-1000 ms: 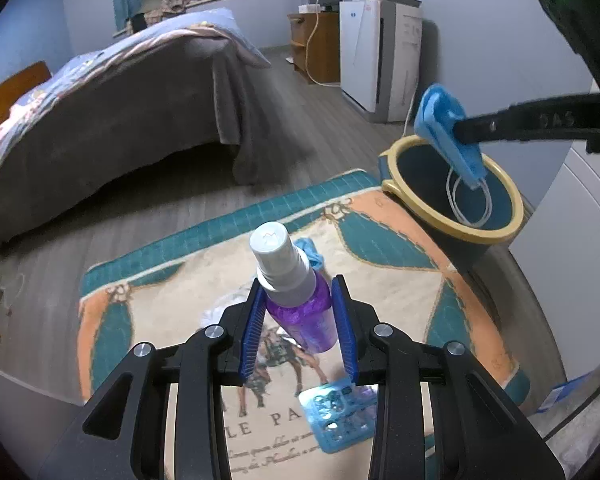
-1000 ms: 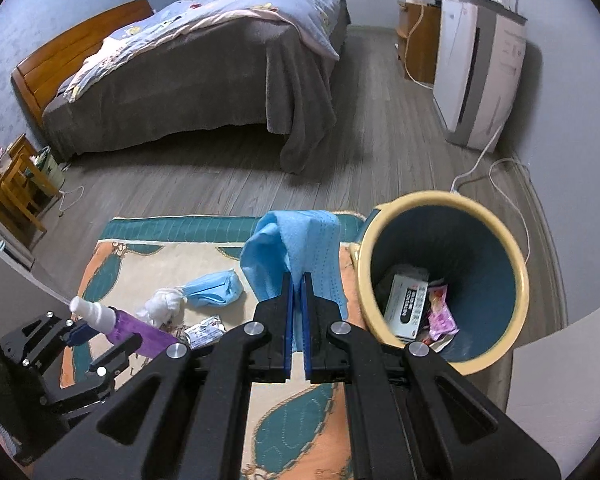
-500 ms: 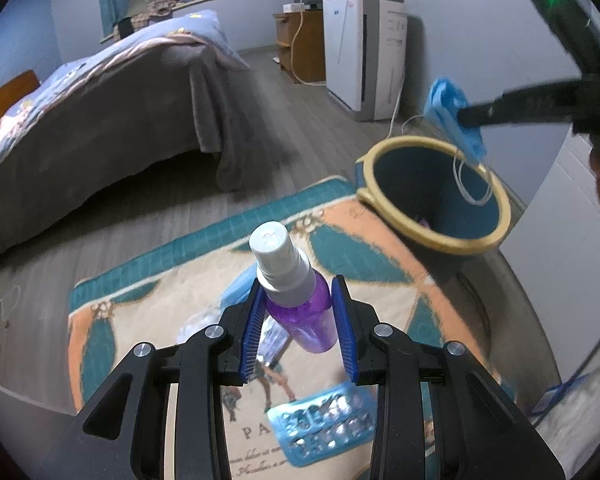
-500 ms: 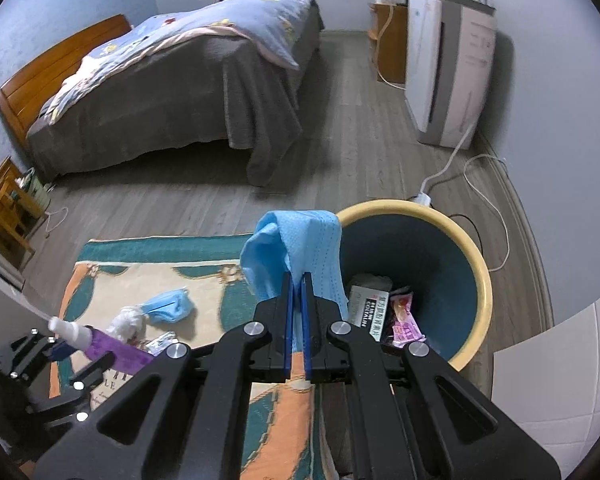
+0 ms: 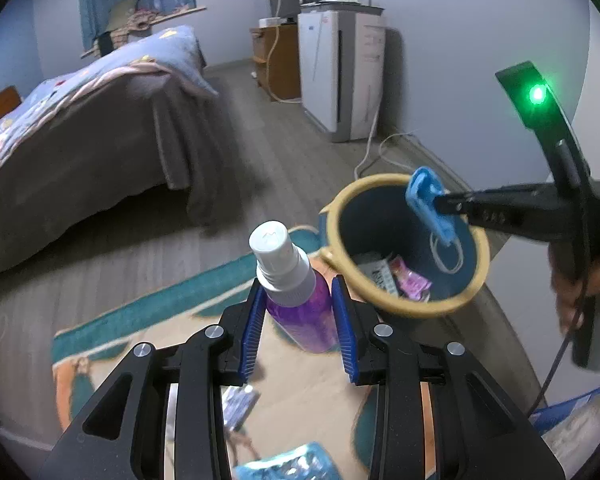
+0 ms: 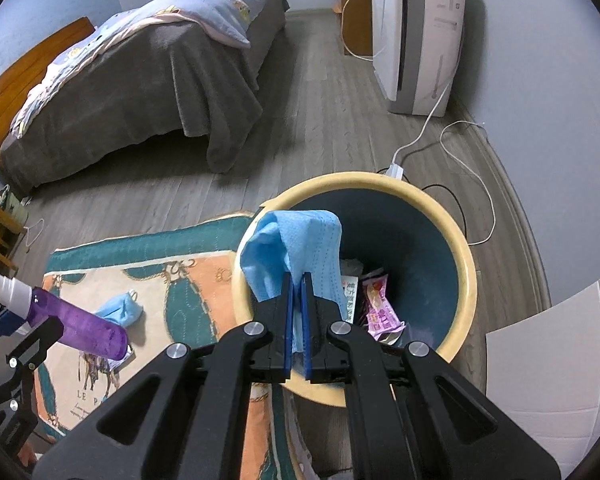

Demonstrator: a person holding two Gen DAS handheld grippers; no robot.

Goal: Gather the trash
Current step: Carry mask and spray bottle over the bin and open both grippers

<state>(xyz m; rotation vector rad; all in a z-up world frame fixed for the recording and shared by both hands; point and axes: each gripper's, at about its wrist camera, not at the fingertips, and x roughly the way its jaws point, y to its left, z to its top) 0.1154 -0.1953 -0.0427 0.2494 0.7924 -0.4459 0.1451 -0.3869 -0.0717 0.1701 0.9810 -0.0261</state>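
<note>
My left gripper (image 5: 298, 296) is shut on a purple spray bottle (image 5: 300, 300) with a white cap, held above the rug just left of the bin; it also shows in the right wrist view (image 6: 76, 326). My right gripper (image 6: 297, 286) is shut on a blue face mask (image 6: 296, 248) and holds it over the open mouth of the yellow-rimmed blue bin (image 6: 470, 272). In the left wrist view the mask (image 5: 430, 204) hangs above the bin (image 5: 336, 216), its white ear loop dangling inside. Wrappers lie in the bin.
Another blue mask (image 6: 120, 310) and a small wrapper (image 5: 240, 404) lie on the patterned rug (image 6: 180, 284). A blue blister pack (image 5: 292, 466) lies near me. A bed (image 6: 140, 76), a white air purifier (image 6: 416, 36) and its cord (image 6: 460, 148) stand beyond.
Both grippers have moved toward the bin. The mask now hangs over the bin's opening, and the bottle is closer to its rim.
</note>
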